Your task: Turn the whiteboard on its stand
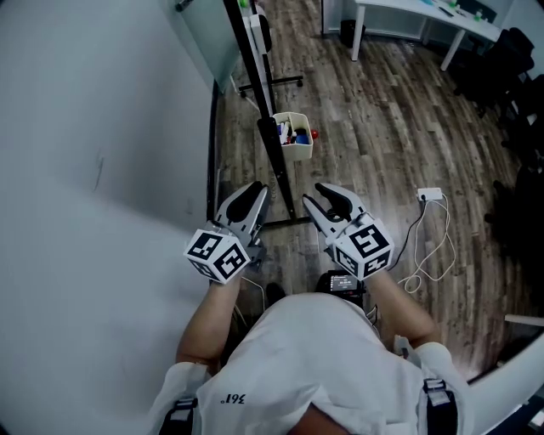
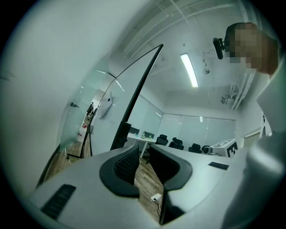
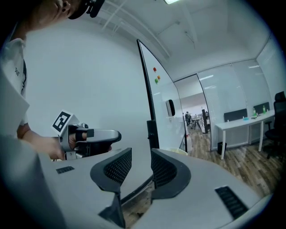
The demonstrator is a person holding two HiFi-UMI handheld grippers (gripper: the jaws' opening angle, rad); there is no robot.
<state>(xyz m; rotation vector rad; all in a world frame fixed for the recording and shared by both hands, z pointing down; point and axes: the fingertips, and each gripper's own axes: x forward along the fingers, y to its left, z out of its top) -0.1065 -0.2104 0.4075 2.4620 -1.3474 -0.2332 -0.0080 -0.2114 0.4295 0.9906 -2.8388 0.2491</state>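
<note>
The left gripper point(image 1: 253, 192) sits at lower centre of the head view, level, its jaws apart with nothing between them; its own view point(image 2: 143, 154) shows only floor through the gap. Just to its right, the right gripper point(image 1: 328, 195) also has its jaws parted and its pads press on nothing point(image 3: 140, 163). In the right gripper view the left gripper point(image 3: 117, 135) shows at mid left. The whiteboard point(image 1: 252, 68) stands nearly edge-on between the two grippers, its black frame running from top centre down to them; it touches neither. A beige bin point(image 1: 296, 146) of markers stands beside the frame on the wooden floor point(image 1: 382, 127). A white cable point(image 1: 435, 242) lies at right, and a desk point(image 1: 425, 13) stands at upper right.
</note>
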